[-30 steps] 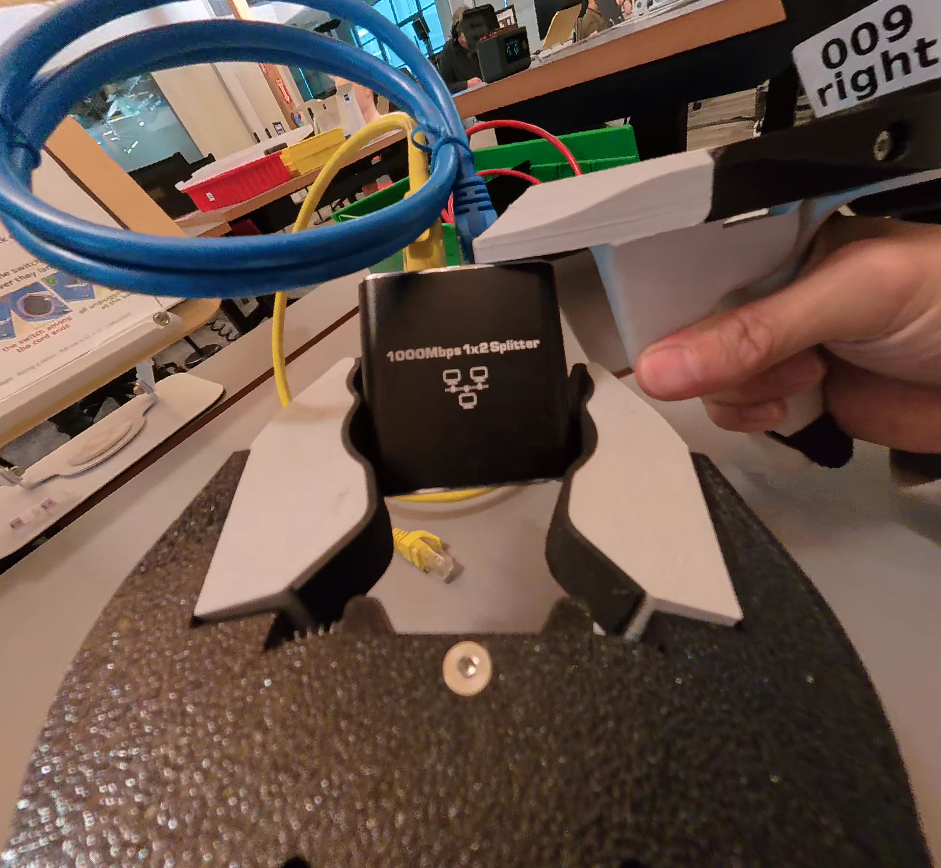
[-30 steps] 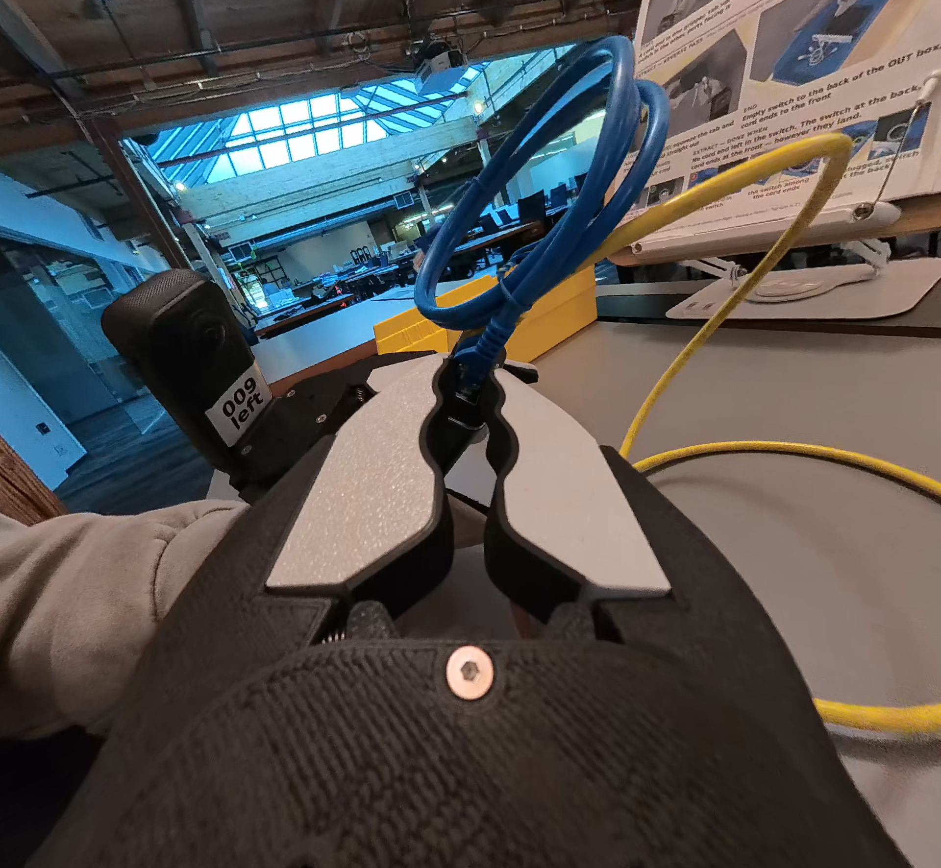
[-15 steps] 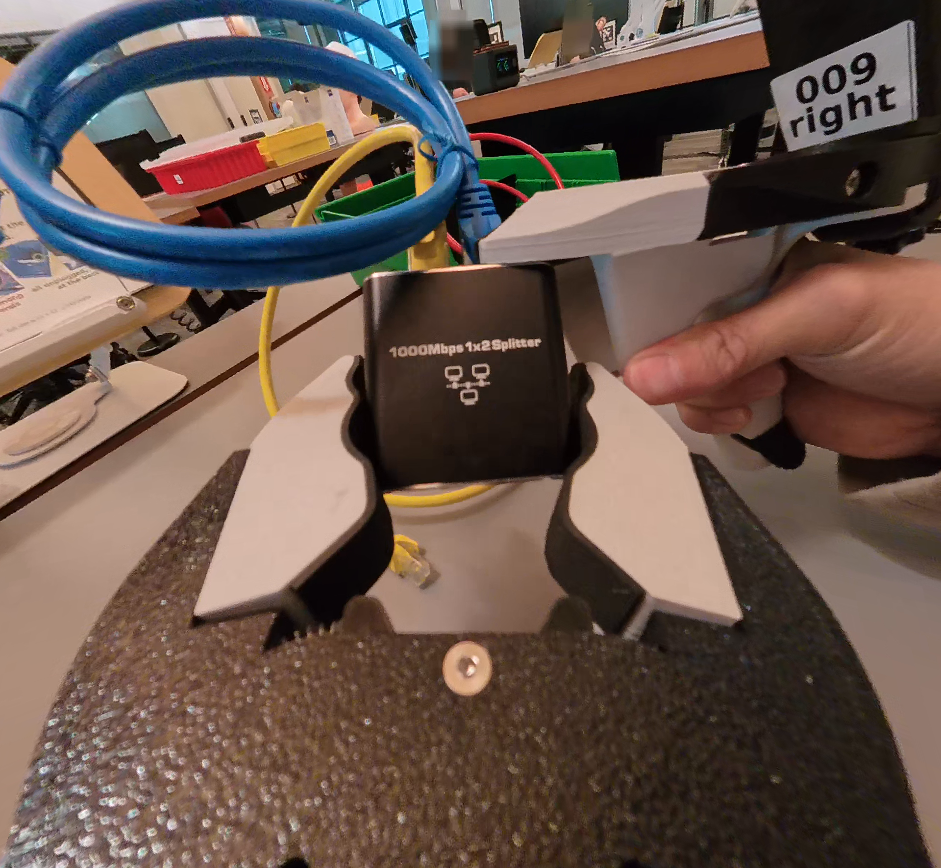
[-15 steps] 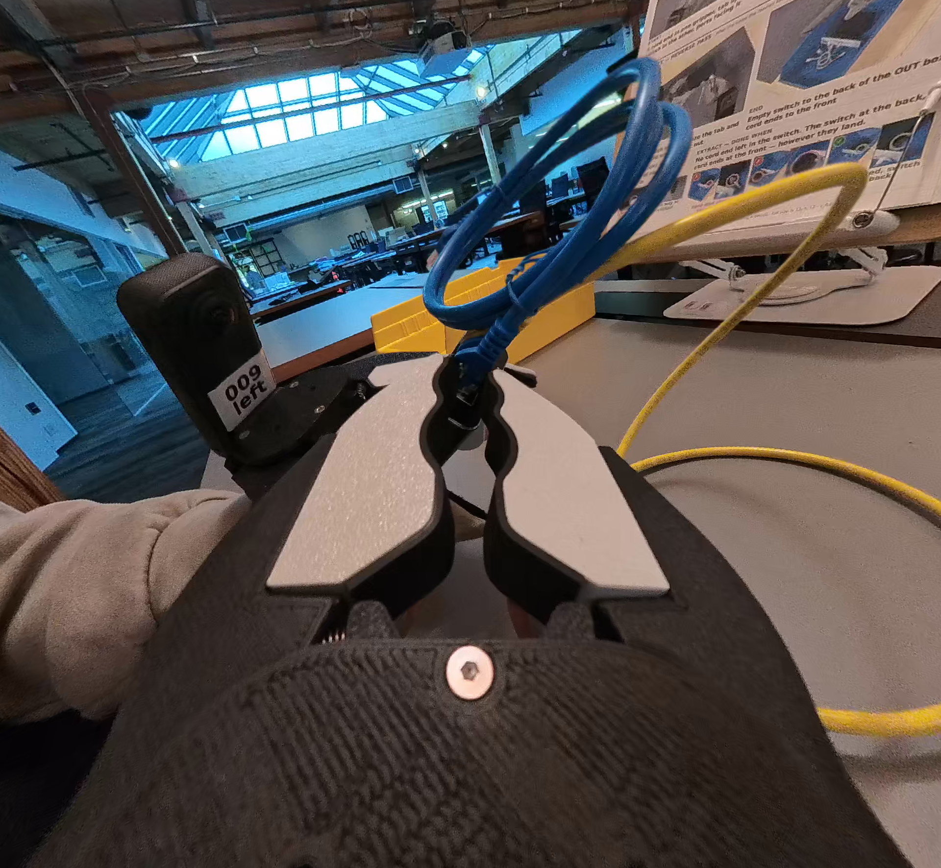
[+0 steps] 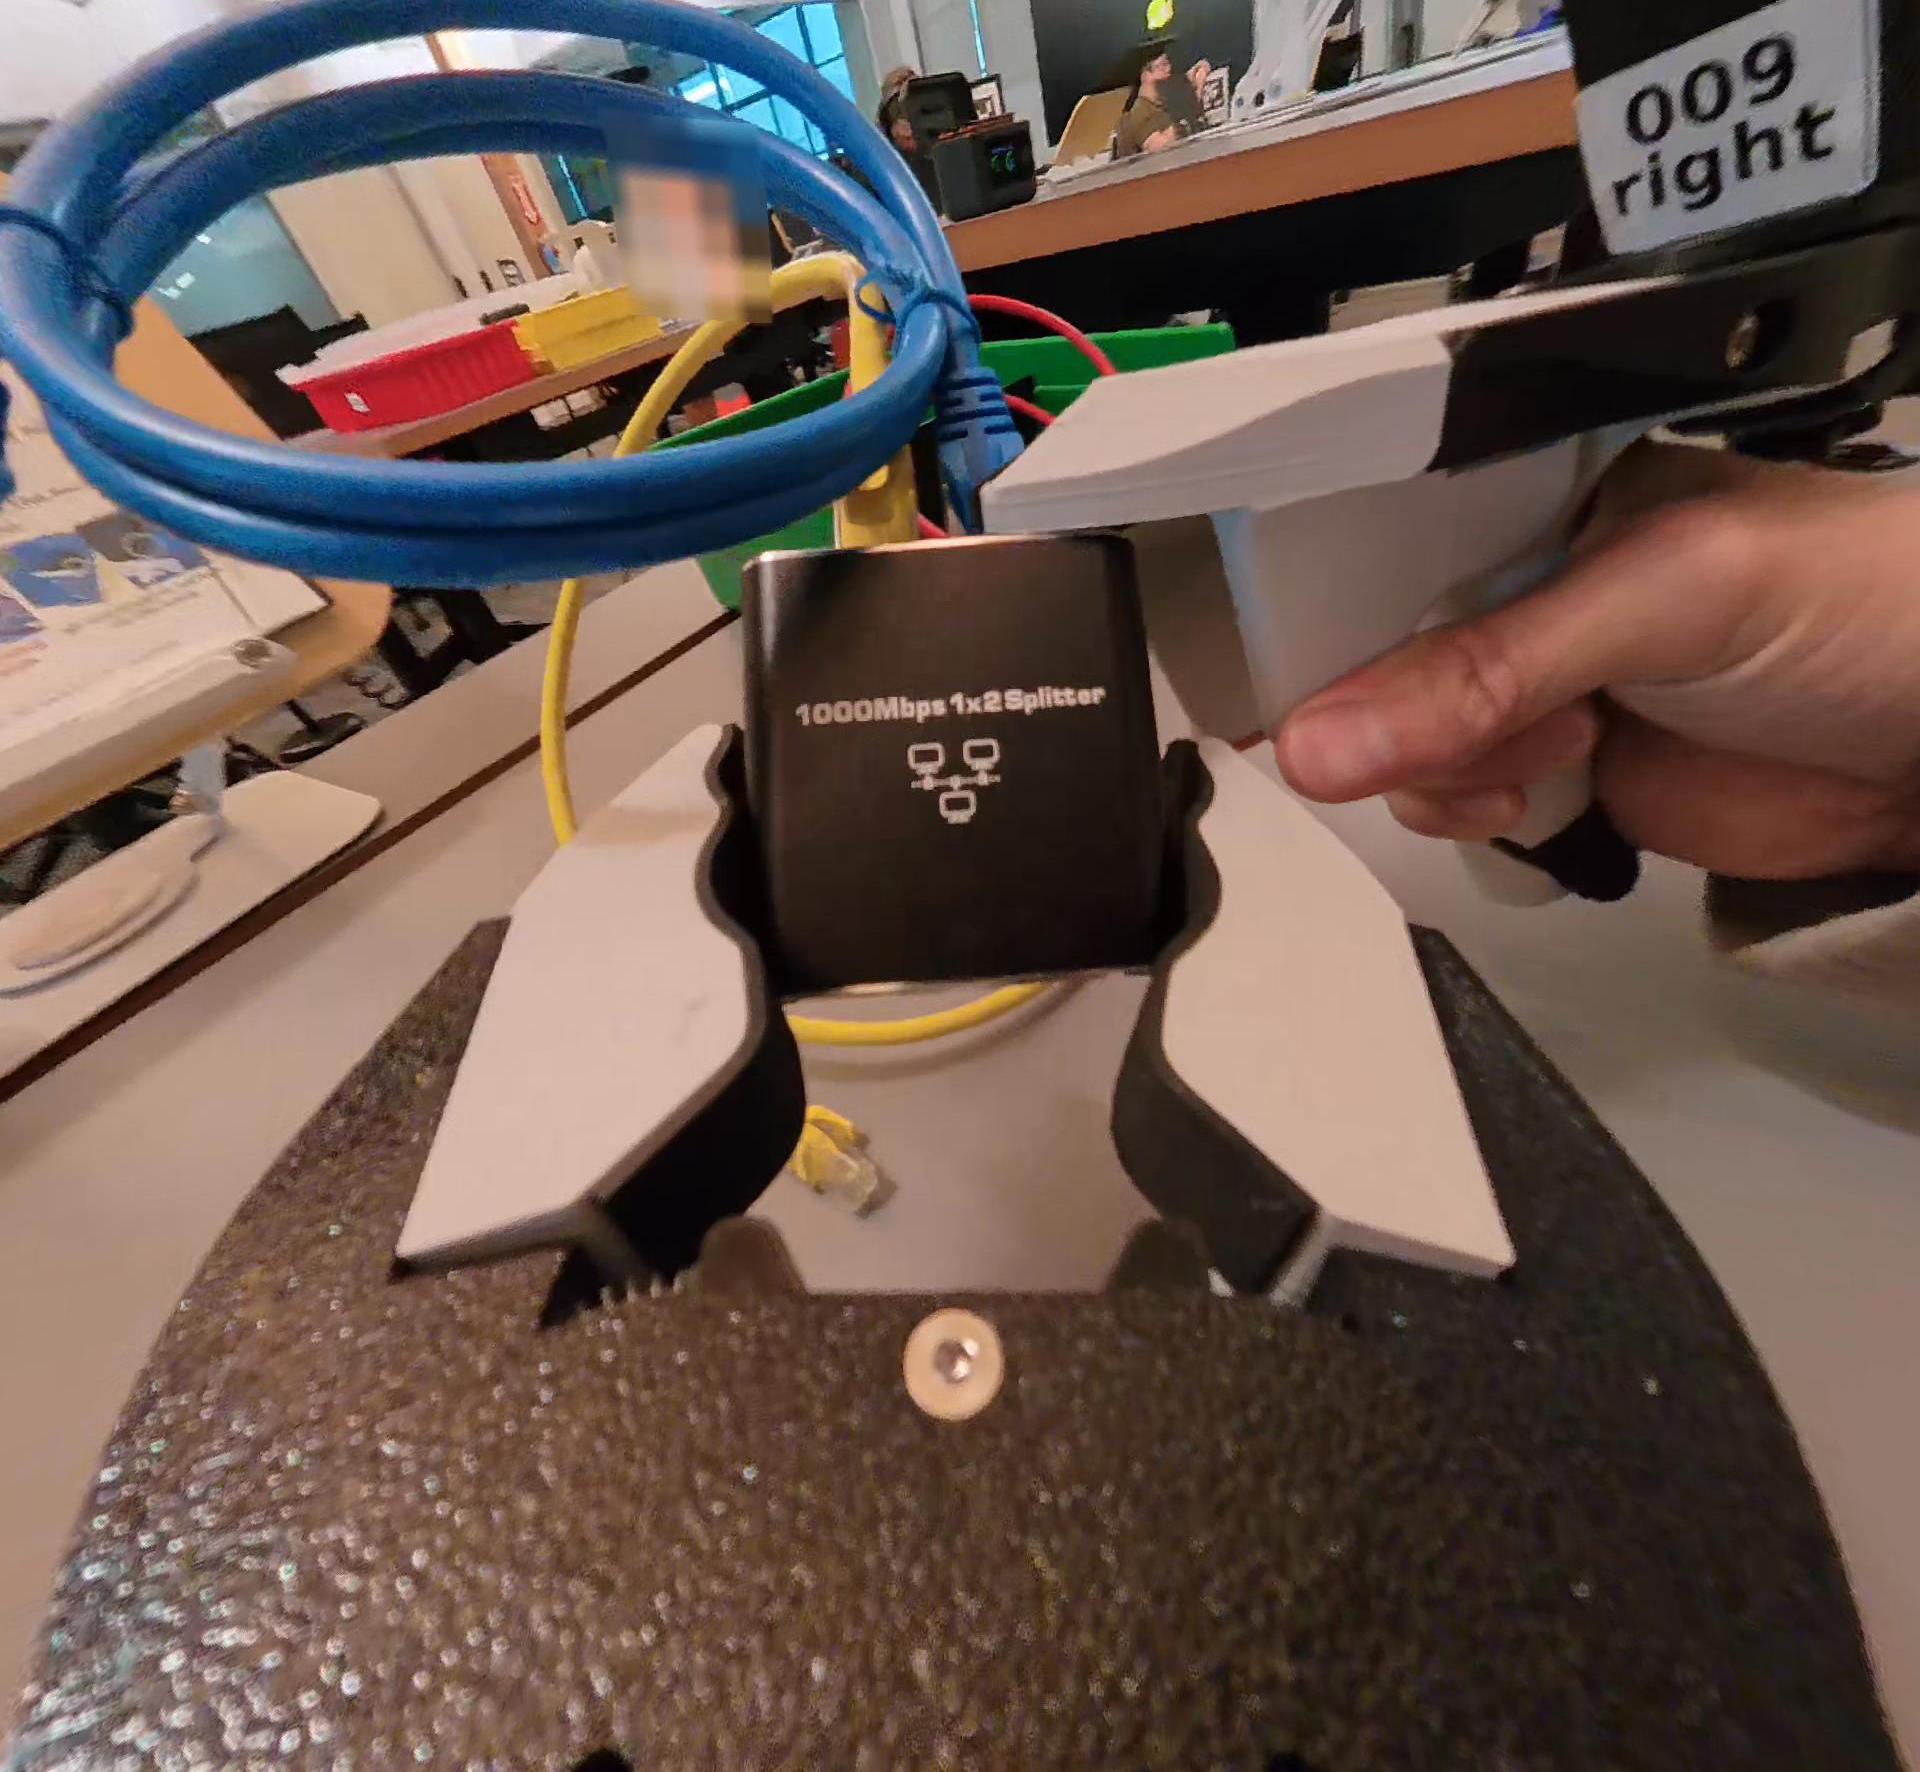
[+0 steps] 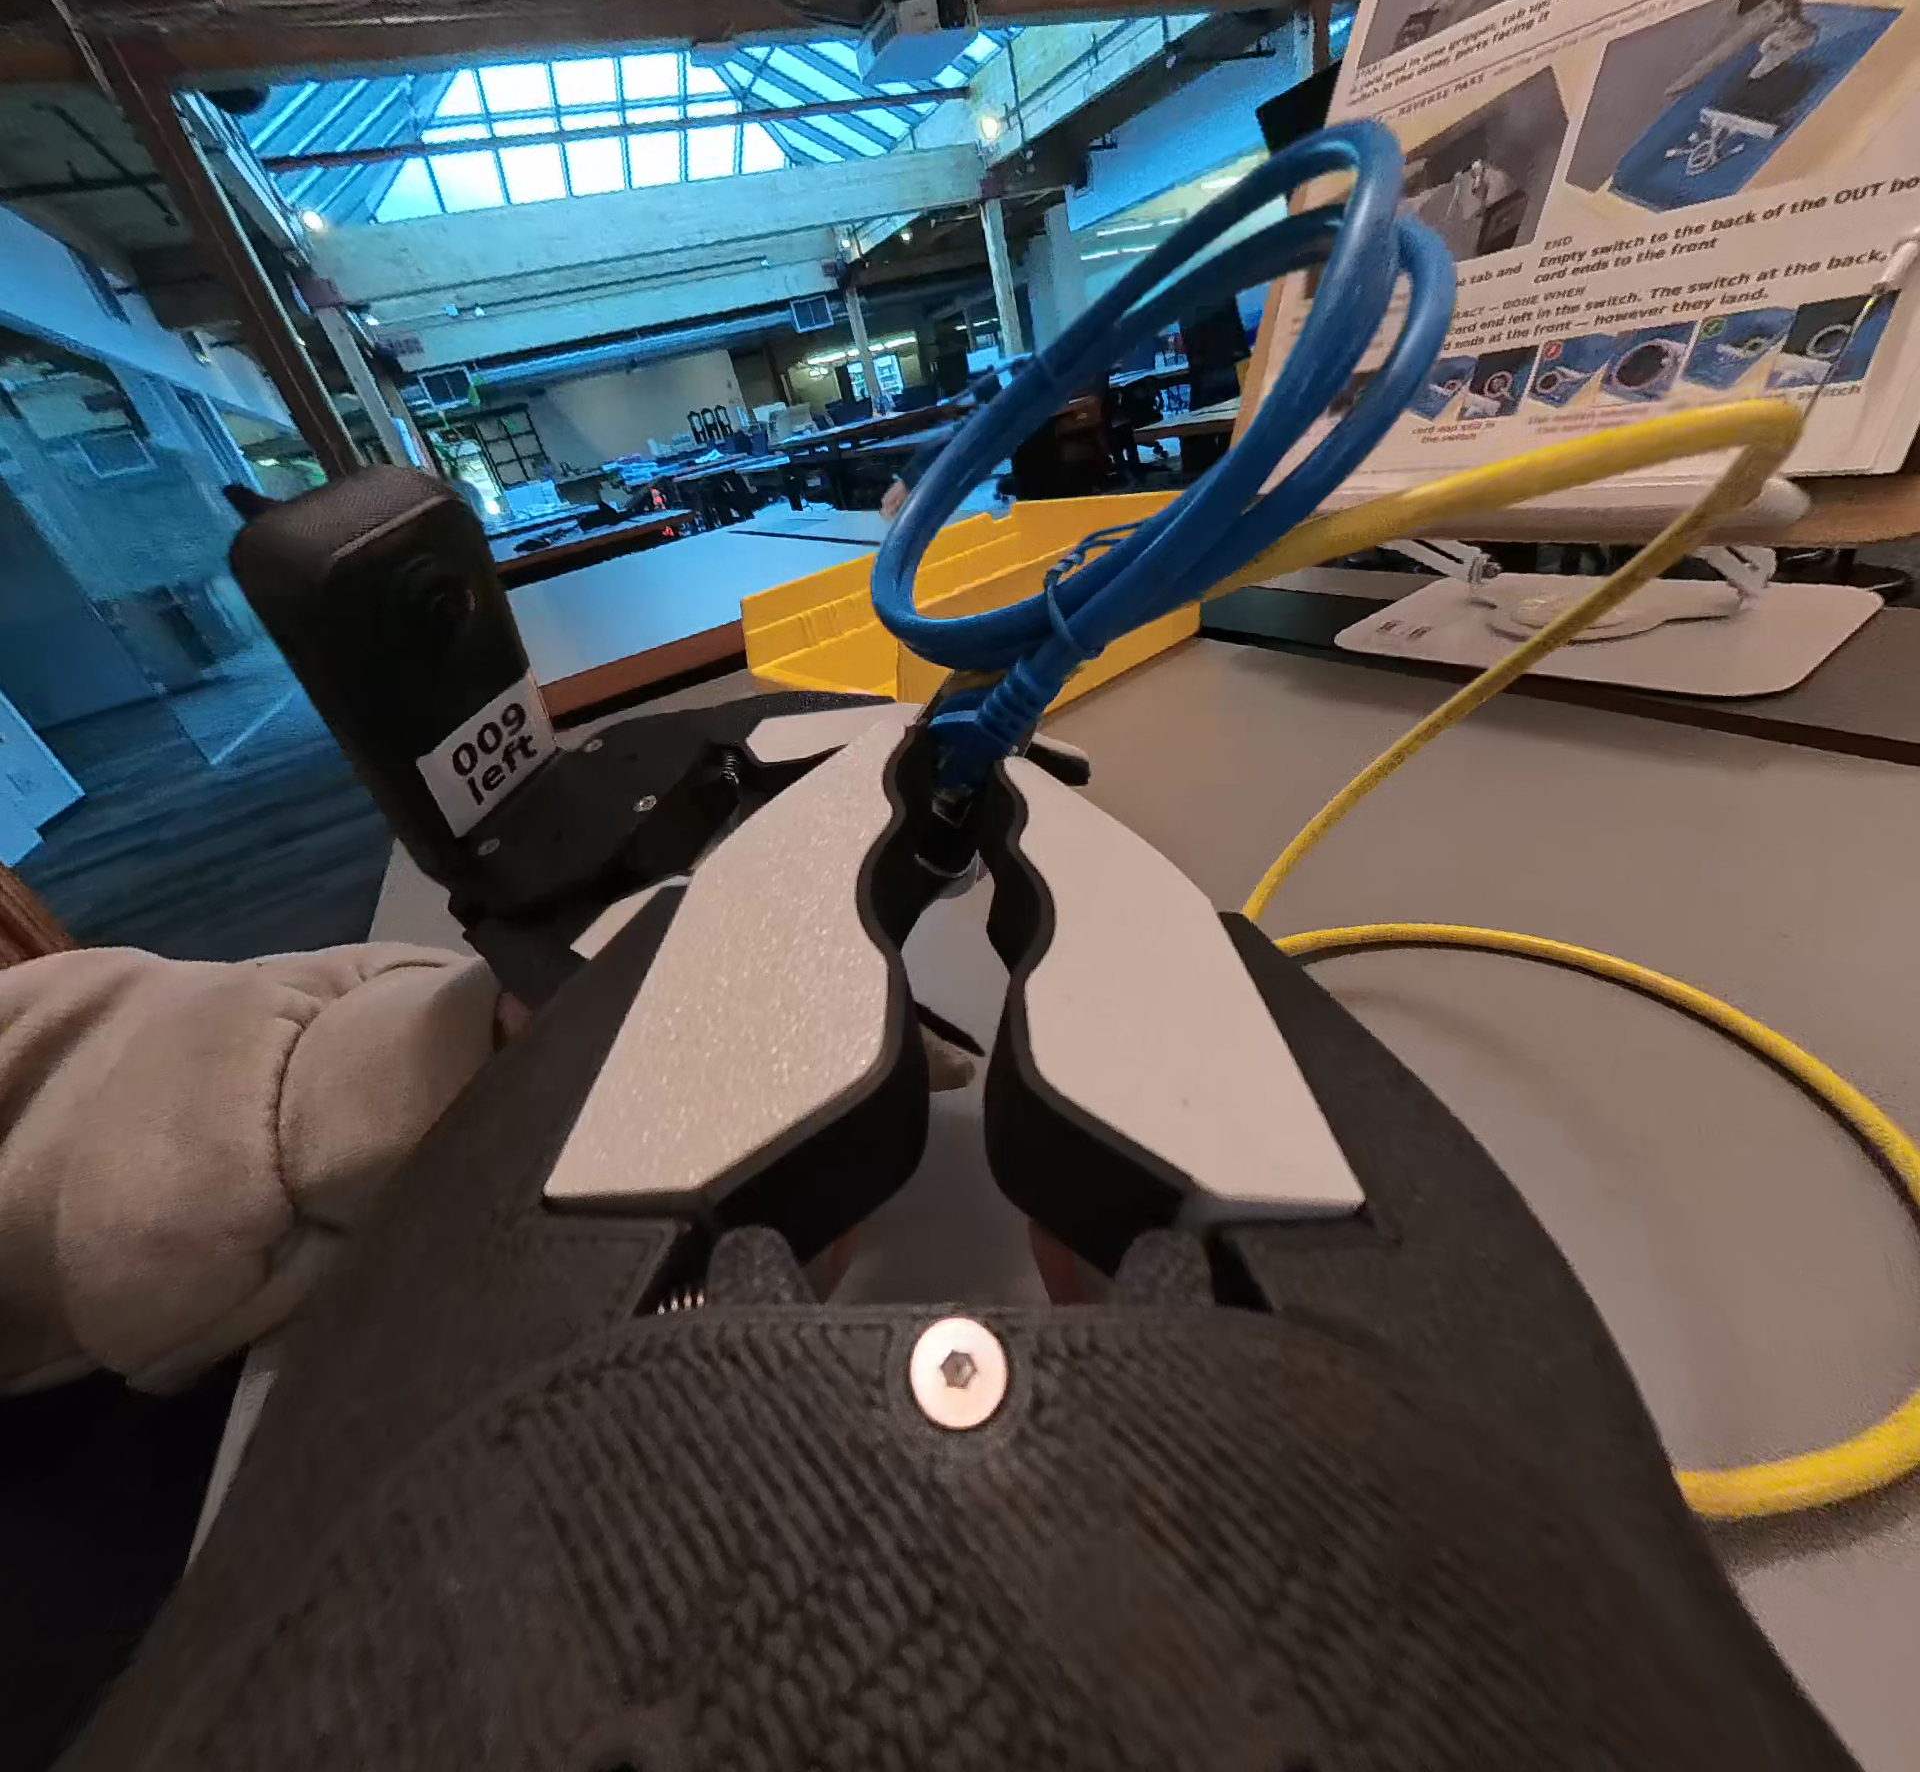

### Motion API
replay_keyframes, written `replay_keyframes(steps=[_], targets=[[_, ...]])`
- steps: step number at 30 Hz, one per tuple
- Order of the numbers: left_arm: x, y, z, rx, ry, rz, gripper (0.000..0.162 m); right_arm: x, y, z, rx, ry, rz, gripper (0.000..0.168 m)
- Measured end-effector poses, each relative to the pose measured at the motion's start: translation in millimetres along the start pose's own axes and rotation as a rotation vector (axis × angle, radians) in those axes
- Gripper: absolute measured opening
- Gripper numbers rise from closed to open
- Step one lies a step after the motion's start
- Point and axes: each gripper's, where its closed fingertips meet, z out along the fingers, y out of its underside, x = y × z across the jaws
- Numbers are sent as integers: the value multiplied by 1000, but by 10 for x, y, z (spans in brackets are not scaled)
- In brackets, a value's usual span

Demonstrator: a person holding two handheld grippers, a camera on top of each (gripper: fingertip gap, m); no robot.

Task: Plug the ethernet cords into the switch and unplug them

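Observation:
My left gripper (image 5: 951, 766) is shut on the black switch (image 5: 951, 756) and holds it above the grey table. A yellow cord (image 5: 556, 683) and a coiled blue cord (image 5: 436, 517) run into the switch's far end. My right gripper (image 6: 951, 787) is shut on the blue cord's plug (image 6: 961, 766) right at the switch; it shows from the side in the left wrist view (image 5: 1226, 444). The blue coil (image 6: 1195, 496) rises above the jaws. The yellow cord (image 6: 1558, 631) loops over the table, and its loose plug (image 5: 836, 1172) lies under the switch.
A yellow bin (image 6: 935, 600) stands behind the grippers. A green bin (image 5: 1101, 351) with a red wire sits past the switch. An instruction sheet on a white stand (image 6: 1621, 621) is at the table's edge. A hand (image 5: 1662, 683) holds the right gripper. The grippers are tip to tip, or close to it.
Both grippers keep their grip. The held switch and blue coil have shifted only slightly; the loose yellow plug on the table appears a little further left beneath the switch.

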Motion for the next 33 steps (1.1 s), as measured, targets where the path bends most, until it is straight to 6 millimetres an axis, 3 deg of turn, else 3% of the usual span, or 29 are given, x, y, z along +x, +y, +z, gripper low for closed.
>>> replay_keyframes(steps=[7, 14, 17, 22, 26, 33], targets=[[-126, -96, -75, 13, -159, 227, 76, -88, -65, 25, 48, -60, 46, 12], [-1, -39, -31, 24, 12, -4, 76, -39, -27, 12, -10, -19, -5, 11], [6, -23, -24, 22, 25, -27, 76, -31, -18, 15, -29, -12, -29, 11], [-145, -84, -83, 22, -173, 230, 77, -97, -60, 40, 16, -69, 34, 12], [-187, -87, -100, 9, -216, 293, 76, -102, -62, 50, 50, -97, 116, 12], [-62, -47, -44, 19, -75, 88, 76, -56, -39, 21, -14, -42, 22, 11]])
